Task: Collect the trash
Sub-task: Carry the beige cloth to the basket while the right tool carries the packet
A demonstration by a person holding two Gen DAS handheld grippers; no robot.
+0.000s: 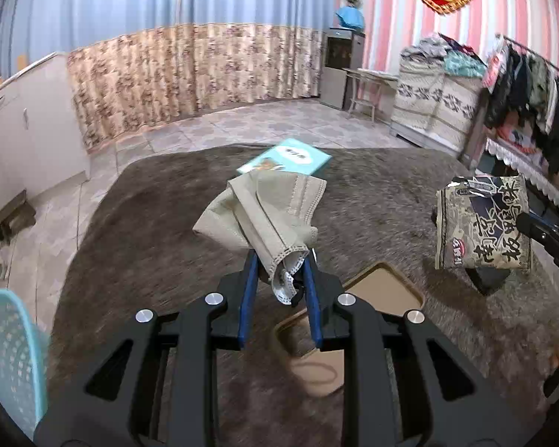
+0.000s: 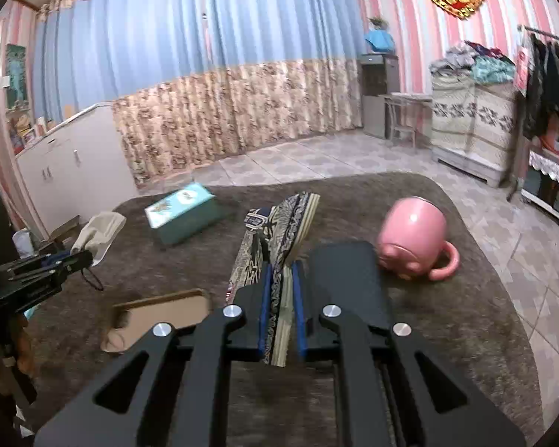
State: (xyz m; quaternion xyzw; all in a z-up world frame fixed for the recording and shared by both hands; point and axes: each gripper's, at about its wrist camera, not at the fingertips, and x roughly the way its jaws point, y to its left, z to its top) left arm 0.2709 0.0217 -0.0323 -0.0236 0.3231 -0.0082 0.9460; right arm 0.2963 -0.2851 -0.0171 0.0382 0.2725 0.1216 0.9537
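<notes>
With a beige face mask (image 1: 264, 216) clamped in our left gripper (image 1: 281, 260) and a printed snack wrapper (image 2: 279, 238) pinched flat in our right gripper (image 2: 281, 272), both lifted off the brown rug (image 2: 428, 316), we judge pickup done and disposal next. That calls for carrying both to the turquoise mesh basket (image 1: 7, 354) at our left; we cannot see what it holds. The cardboard box lid (image 2: 167, 313) looks empty.

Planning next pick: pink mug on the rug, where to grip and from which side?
Grip the handle. The pink mug lies tipped on the rug, base toward the camera, handle low on its right and clear of other things. Come from the right, probably jaws across the loop; the round body looks too wide.
</notes>
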